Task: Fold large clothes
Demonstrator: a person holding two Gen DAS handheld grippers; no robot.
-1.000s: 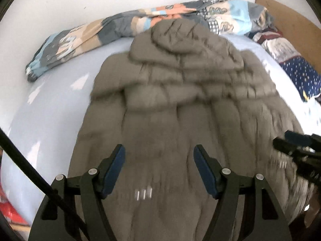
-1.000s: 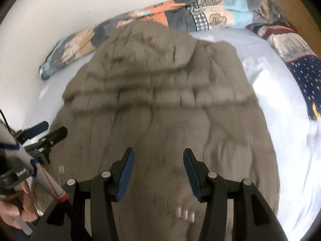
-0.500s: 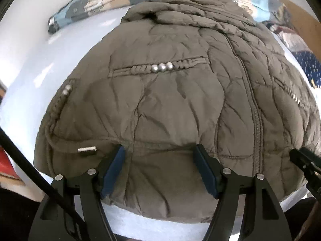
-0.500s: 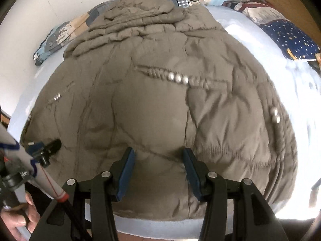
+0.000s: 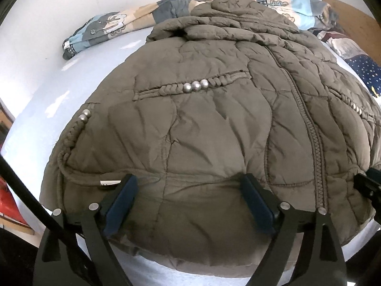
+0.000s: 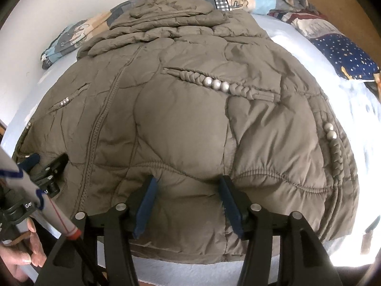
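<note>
The brown padded coat (image 5: 202,128) lies front-up and spread flat on the pale blue bed sheet (image 5: 47,90), its long axis running straight away from me: hood at the far end against the patterned blanket (image 5: 112,23), hem at the near edge of the bed, right at my tongs. My left tongs (image 5: 188,190) are wide open over the hem band left of the zip (image 5: 307,109), and hold nothing. My right tongs (image 6: 188,190) are open too, somewhat narrower, over the hem band on the other side of the zip, also empty; whether the pads actually touch the cloth I cannot tell. Both tools sit about equally near the hem, 1 on each half, so I judge the next move is to pinch the hem with both and carry it away toward the hood.
</note>
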